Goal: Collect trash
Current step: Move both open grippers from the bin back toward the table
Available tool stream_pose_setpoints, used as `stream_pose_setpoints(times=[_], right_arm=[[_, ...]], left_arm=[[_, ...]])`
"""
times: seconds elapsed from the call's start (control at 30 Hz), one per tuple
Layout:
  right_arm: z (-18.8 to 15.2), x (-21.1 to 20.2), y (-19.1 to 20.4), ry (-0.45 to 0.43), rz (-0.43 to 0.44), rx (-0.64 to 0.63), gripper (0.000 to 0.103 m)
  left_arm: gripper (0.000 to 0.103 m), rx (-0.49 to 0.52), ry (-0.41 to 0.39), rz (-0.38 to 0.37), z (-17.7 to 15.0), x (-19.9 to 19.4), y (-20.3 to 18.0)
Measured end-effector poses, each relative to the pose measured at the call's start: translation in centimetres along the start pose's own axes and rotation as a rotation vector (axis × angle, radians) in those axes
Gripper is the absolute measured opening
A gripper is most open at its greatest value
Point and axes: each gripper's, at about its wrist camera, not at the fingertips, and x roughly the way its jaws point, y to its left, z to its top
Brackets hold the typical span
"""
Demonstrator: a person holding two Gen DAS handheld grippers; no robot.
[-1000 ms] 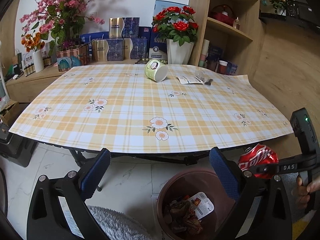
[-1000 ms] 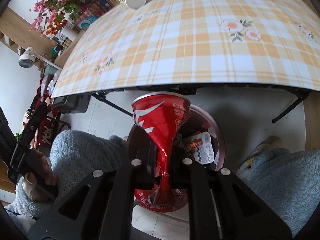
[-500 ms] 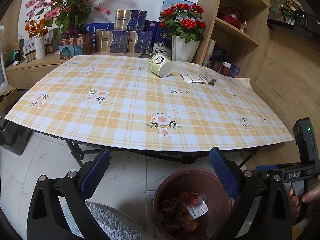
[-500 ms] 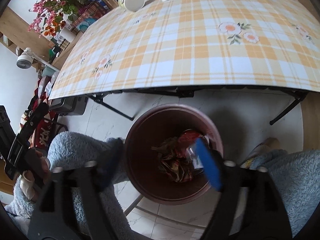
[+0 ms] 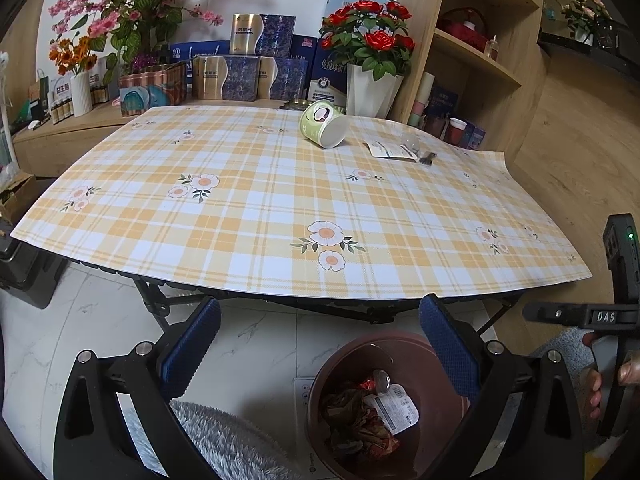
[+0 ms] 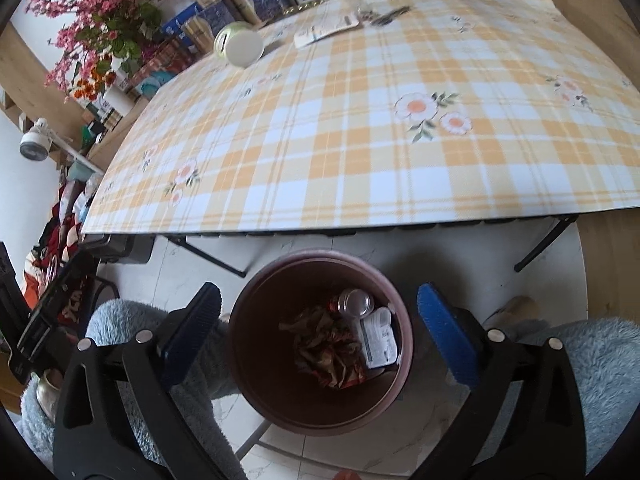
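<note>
While its jaws have just been opening, right gripper point(image 6: 318, 314) gapes empty above brown bin point(image 6: 256, 368) | crushed red can point(image 6: 352, 303) lies inside, half buried among wrappers | left gripper point(image 5: 320, 334) wide, empty | bin base cut off.

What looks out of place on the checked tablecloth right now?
The green-and-white paper cup lies tipped on its side near the table's far edge, its open mouth facing the camera. Right of it lies a flat white wrapper. Nothing looks spilled.

Glossy plastic bin point(image 6: 320, 412), shiny metal can point(image 6: 354, 302)
</note>
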Motion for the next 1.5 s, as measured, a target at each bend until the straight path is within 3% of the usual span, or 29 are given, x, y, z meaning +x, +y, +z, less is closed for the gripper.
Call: stream_pose_setpoints(times=[0.3, 0.6, 0.8, 0.97, 1.2, 1.4, 1.5], right_arm=[[0.9, -0.6, -1.3, -0.052, -0.052, 0.051, 0.097], [1.5, -0.8, -2.3, -0.11, -0.017, 0.058, 0.097], [2.5, -0.7, -2.6, -0.142, 0.001, 0.021, 0.097], [4.4, -0.5, -2.8, -0.156, -0.024, -0.061, 0.097], [9.1, 1.1, -4.4, -0.169, -0.085, -0.125, 0.097], [14.0, 3.0, -6.0, -0.194, -0.092, -0.104, 0.097], [16.2, 4.3, -6.4, -0.192, -0.089, -0.103, 0.097]], left_arm=[[0.097, -0.009, 0.025, 0.008, 0.1, 0.7, 0.0], [0.097, -0.027, 0.057, 0.01, 0.2, 1.6, 0.1], [0.097, -0.099, 0.103, -0.021, 0.5, 3.0, 1.1], [0.097, -0.156, 0.094, -0.034, 1.8, 4.1, 1.9], [0.097, -0.119, 0.076, -0.087, 7.9, 8.5, 0.6], [0.097, -0.239, 0.067, -0.194, 15.7, 15.2, 0.4], [0.097, -0.309, 0.075, -0.209, 19.0, 18.7, 0.7]])
